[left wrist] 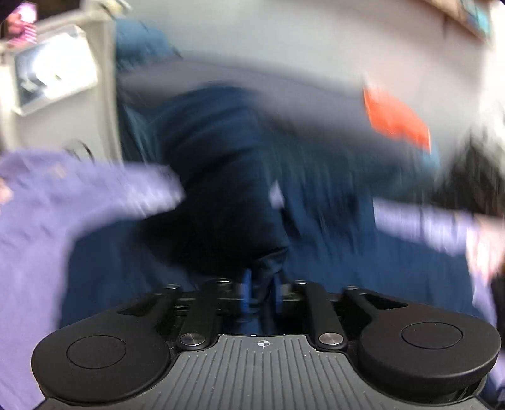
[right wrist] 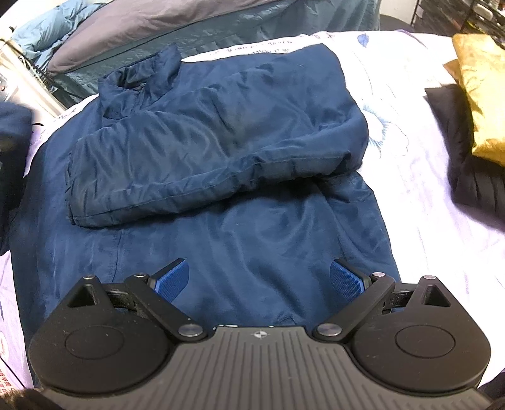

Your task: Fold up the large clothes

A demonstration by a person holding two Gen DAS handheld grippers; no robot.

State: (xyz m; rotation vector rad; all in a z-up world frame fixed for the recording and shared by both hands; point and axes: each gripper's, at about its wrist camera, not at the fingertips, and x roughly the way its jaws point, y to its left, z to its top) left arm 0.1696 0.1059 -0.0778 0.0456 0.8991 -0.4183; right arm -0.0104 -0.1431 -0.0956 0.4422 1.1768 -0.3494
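A large navy jacket [right wrist: 221, 132] lies on the lavender bed sheet [right wrist: 419, 176], collar [right wrist: 139, 79] at the far left, its upper half folded over the lower half. My right gripper [right wrist: 258, 277] hovers open just above the jacket's near hem, blue pads [right wrist: 172, 277] wide apart and nothing between them. The left wrist view is heavily motion-blurred. In it, my left gripper [left wrist: 262, 293] has its blue fingers [left wrist: 246, 291] close together with a strip of the navy jacket [left wrist: 221, 164] pinched between them, the fabric rising away in front.
A gold cushion [right wrist: 483, 94] on a black garment [right wrist: 467, 164] sits at the bed's right side. A grey pillow [right wrist: 164, 25] and teal quilt [right wrist: 221, 34] lie at the back. The blurred left view shows an orange patch [left wrist: 394, 116] and a white box [left wrist: 53, 69].
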